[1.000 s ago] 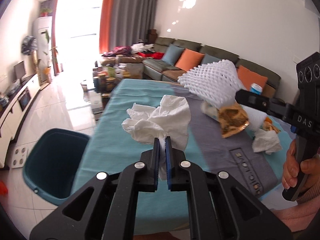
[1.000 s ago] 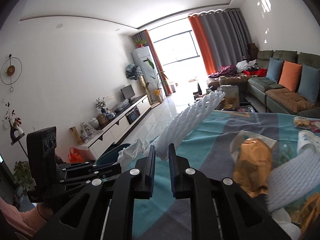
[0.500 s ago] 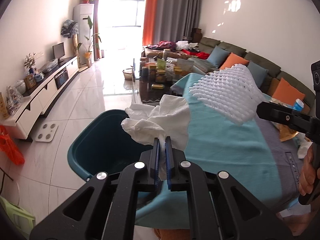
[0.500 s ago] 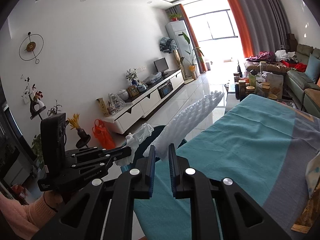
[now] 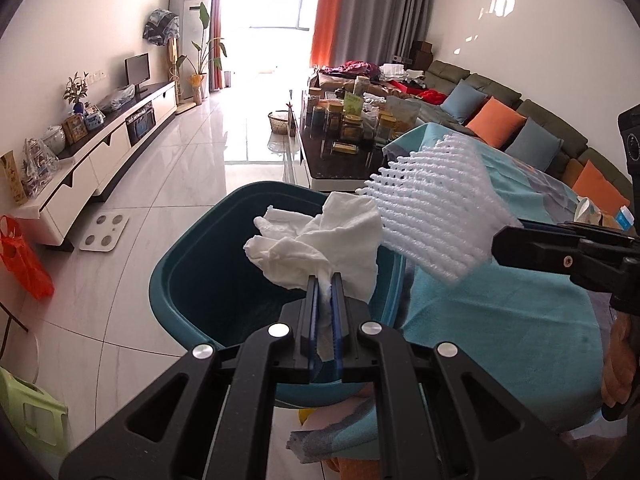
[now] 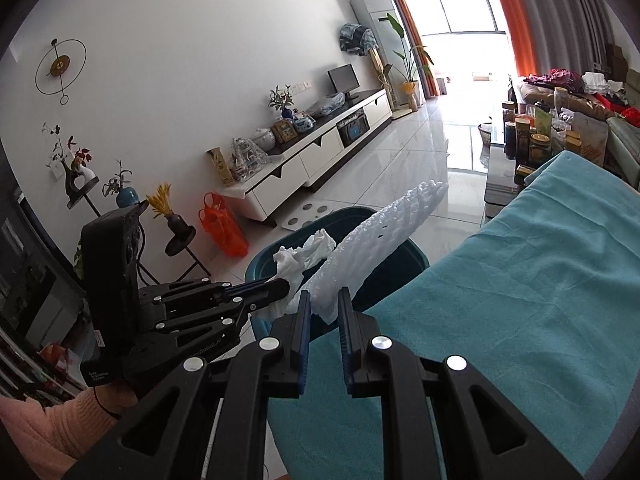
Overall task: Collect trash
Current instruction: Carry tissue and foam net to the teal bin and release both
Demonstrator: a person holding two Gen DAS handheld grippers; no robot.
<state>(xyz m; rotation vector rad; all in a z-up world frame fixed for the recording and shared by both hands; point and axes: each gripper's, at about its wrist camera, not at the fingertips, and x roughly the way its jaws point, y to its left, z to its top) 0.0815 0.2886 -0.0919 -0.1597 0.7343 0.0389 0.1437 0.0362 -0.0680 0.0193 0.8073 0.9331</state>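
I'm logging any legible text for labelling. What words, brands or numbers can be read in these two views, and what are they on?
"ooRobot.AI", partly legible, upside down: on the left tongs, seen from the right wrist.
White two-line label on that tool's grip: too small to read.
Jar labels on the coffee table: blurred, unreadable.
Blue carton beyond the foam fruit net: print unreadable.

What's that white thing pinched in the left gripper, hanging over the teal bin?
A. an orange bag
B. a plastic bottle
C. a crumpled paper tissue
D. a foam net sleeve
C: the left gripper is shut on a crumpled white tissue above the teal bin; the foam net is in the right gripper instead.
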